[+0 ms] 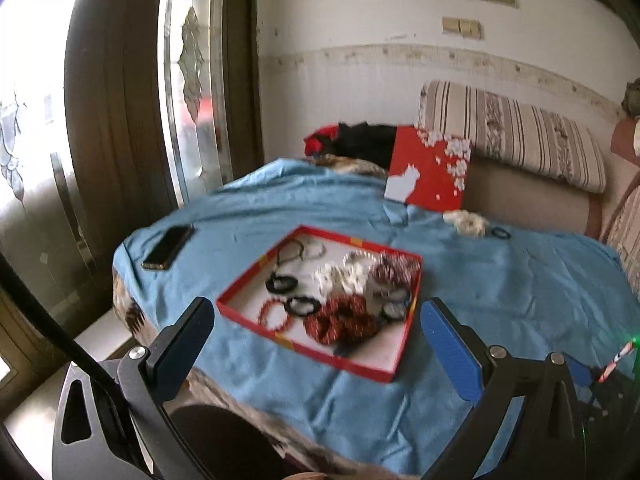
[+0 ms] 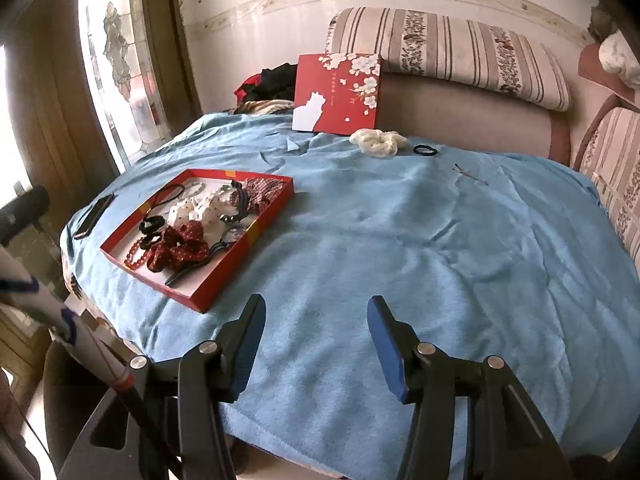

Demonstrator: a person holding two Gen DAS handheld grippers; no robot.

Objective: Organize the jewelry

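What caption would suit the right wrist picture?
Open right tongs hover over a blue cloth; a red tray of jewelry sits left.

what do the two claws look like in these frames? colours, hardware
Both match: black angular linkage arms with round silver pivot bolts, fingers black outside with blue pads inside. Left claw has a black cable along its left side. Right claw has none visible.

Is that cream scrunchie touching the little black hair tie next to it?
Apart. The right wrist view shows a strip of blue cloth between the cream scrunchie and the black hair tie.
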